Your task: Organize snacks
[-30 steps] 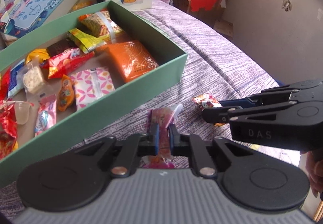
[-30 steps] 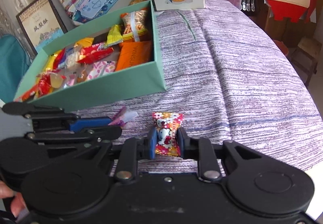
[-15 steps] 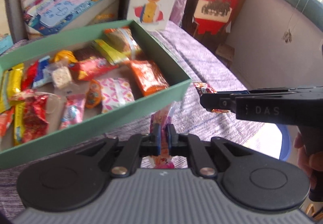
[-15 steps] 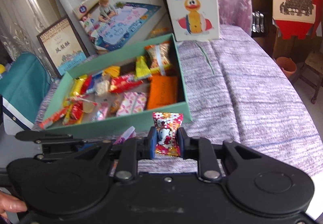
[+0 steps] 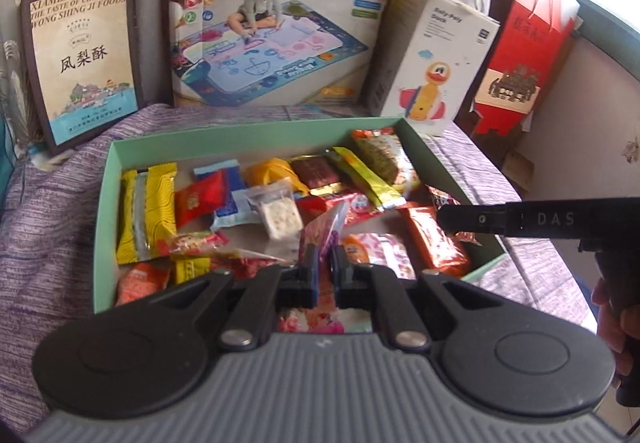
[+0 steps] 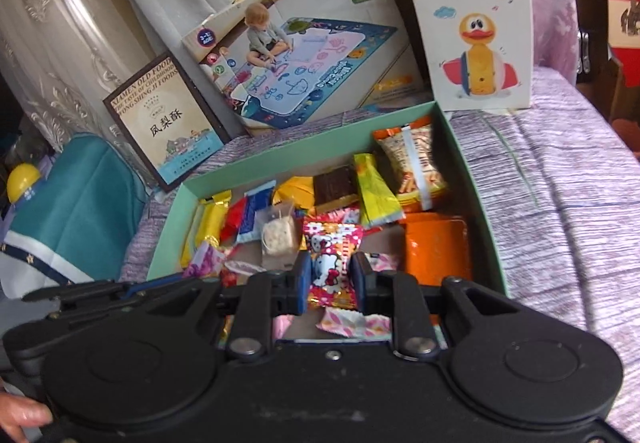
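Observation:
A green box [image 5: 248, 129] full of wrapped snacks sits on the purple cloth; it also shows in the right wrist view [image 6: 476, 179]. My left gripper [image 5: 325, 271] is shut on a thin pink snack packet [image 5: 326, 227] and holds it above the box's near half. My right gripper [image 6: 331, 283] is shut on a red Hello Kitty candy [image 6: 332, 263], also above the box. The right gripper shows in the left wrist view [image 5: 520, 219] over the box's right wall. The left gripper shows in the right wrist view [image 6: 120, 289] at the left.
Behind the box stand a framed food card [image 5: 84, 55], a play-mat carton [image 5: 276, 31] and a Roly-Poly Duck carton [image 6: 472, 19]. A red carton [image 5: 528, 55] stands off the far right. Teal fabric [image 6: 76, 211] lies at the left.
Both grippers have lifted their snacks off the cloth in front of the box and carried them up and forward over the box's inside.

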Demonstrator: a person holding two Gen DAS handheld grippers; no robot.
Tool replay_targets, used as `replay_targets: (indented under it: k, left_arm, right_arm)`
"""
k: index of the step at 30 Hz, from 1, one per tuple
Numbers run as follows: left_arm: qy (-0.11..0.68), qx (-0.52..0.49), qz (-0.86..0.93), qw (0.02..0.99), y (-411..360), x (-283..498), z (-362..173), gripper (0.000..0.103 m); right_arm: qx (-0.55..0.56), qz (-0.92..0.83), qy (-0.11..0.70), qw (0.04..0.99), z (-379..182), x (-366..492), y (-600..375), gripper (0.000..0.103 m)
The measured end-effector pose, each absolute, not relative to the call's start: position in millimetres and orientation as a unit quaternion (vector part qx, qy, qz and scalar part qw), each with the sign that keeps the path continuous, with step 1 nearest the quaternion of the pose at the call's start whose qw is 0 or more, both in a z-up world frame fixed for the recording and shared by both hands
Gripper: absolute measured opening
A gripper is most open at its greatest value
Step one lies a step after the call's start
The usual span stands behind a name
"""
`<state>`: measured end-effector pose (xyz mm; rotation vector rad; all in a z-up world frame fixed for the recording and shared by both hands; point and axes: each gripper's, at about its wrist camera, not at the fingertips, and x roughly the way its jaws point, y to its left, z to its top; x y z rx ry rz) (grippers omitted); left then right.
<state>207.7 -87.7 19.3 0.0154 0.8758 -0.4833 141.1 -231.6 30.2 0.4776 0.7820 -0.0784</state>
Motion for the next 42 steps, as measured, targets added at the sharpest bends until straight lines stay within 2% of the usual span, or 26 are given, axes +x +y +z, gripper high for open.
replay_targets:
  k: [2, 3, 4, 5, 6, 7, 8, 10, 11, 18, 33, 42]
  left_arm:
    - [0.425, 0.01, -0.224, 0.877, -91.5, 217.0, 12.9, 0.008]
    - [0.427, 0.011, -0.219, 0.877, -93.2, 220.6, 9.6, 0.012]
    - [0.427, 0.012, -0.212, 0.879, -94.3, 224.1, 7.2, 0.02]
    - [0.428, 0.012, -0.206, 0.88, -95.2, 226.8, 5.0, 0.03]
    - [0.431, 0.01, -0.201, 0.88, -96.1, 229.9, 2.9, 0.055]
    - [0.43, 0.007, -0.195, 0.881, -95.7, 231.0, 1.8, 0.072]
    - [0.425, 0.007, -0.19, 0.885, -95.1, 230.3, 1.4, 0.077]
    - [0.42, 0.011, -0.181, 0.889, -93.9, 228.2, 1.7, 0.093]
    - [0.42, 0.012, -0.179, 0.89, -93.8, 226.9, 1.5, 0.094]
    - [0.419, 0.02, -0.183, 0.889, -94.7, 209.0, 9.5, 0.103]
    - [0.388, 0.062, -0.162, 0.905, -73.5, 139.7, 42.6, 0.103]
    - [0.403, 0.019, -0.137, 0.905, -43.3, 119.1, 41.3, 0.103]
  right_arm:
    - [0.232, -0.037, 0.379, 0.895, 26.8, 151.9, -231.2, 0.023]
    - [0.233, -0.039, 0.379, 0.895, 25.0, 155.8, -231.4, 0.025]
    - [0.235, -0.039, 0.378, 0.895, 23.3, 159.8, -231.7, 0.028]
    - [0.238, -0.042, 0.378, 0.893, 22.0, 163.5, -232.5, 0.046]
    - [0.24, -0.047, 0.376, 0.894, 21.4, 165.4, -233.3, 0.072]
    - [0.239, -0.052, 0.372, 0.895, 21.5, 165.3, -233.7, 0.082]
    - [0.237, -0.052, 0.367, 0.898, 22.2, 167.2, -233.3, 0.093]
    - [0.233, -0.051, 0.368, 0.899, 22.9, 166.3, -233.2, 0.099]
    - [0.232, -0.052, 0.369, 0.898, 22.5, 165.1, -233.9, 0.103]
    - [0.244, -0.067, 0.387, 0.886, 21.3, 147.3, -236.8, 0.103]
    - [0.191, -0.066, 0.387, 0.9, 52.6, 89.2, -199.4, 0.103]
    - [0.146, -0.068, 0.395, 0.904, 56.9, 64.9, -169.9, 0.103]
